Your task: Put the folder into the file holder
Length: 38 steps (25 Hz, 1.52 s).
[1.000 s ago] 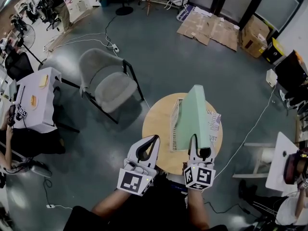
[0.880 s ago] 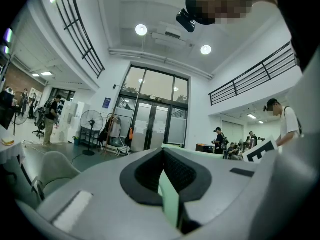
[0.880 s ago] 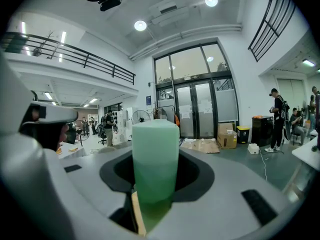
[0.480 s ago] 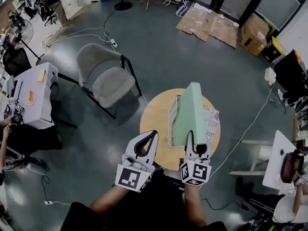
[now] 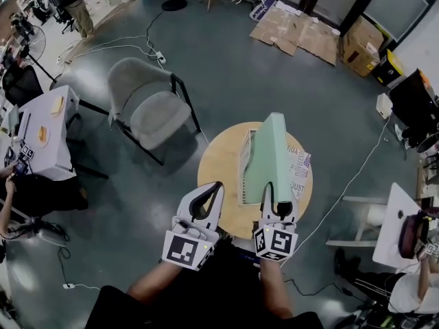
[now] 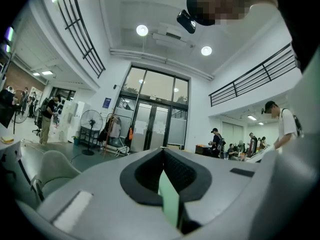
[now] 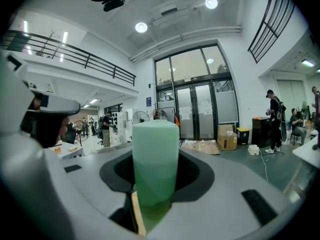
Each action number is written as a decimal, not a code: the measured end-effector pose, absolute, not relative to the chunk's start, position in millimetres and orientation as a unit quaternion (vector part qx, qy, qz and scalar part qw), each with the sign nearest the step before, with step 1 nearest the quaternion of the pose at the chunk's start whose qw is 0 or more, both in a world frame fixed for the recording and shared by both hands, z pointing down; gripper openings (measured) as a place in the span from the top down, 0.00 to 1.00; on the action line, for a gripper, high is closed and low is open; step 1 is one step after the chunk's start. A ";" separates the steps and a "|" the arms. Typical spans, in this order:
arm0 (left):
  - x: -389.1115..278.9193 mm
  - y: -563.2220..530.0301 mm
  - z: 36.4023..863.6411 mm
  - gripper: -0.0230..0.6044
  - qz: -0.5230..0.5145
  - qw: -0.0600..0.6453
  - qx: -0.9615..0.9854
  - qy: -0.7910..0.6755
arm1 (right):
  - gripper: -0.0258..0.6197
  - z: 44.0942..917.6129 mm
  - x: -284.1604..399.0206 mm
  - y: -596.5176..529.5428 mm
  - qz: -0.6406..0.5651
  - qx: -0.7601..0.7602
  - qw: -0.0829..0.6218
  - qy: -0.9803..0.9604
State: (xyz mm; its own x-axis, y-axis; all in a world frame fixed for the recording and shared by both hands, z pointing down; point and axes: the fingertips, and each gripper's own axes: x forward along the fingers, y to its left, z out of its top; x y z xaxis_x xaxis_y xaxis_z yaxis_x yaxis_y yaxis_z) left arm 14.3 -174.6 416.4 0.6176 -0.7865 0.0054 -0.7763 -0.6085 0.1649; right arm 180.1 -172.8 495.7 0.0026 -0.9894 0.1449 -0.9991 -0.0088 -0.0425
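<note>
Right tool (image 5: 276, 193) grips the folder (image 5: 266, 153) upright above the holder (image 5: 243, 173), centre frame. Left tool (image 5: 216, 188) is closed. Align the folder's lower edge with a slot and lower slowly.

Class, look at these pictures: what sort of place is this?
Probably a large open lab or workshop hall: work desks, flattened cardboard on a bare grey floor, and tall glass doors beneath a railed mezzanine.
</note>
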 end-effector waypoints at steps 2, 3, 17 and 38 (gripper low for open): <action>15.2 -174.4 416.6 0.96 -0.034 0.076 0.896 -0.436 | 0.73 496.6 180.3 -172.1 0.064 0.707 0.037 -0.703; 15.8 -174.2 416.5 0.96 -0.034 0.076 0.896 -0.436 | 0.73 497.3 180.3 -171.7 0.062 0.707 0.037 -0.703; 15.7 -176.5 418.8 0.96 -0.033 0.079 0.897 -0.434 | 0.72 526.0 174.4 -175.9 0.079 0.702 0.060 -0.705; 19.9 -172.1 415.6 0.96 -0.034 0.081 0.896 -0.436 | 0.72 564.5 172.8 -174.7 0.102 0.691 0.097 -0.709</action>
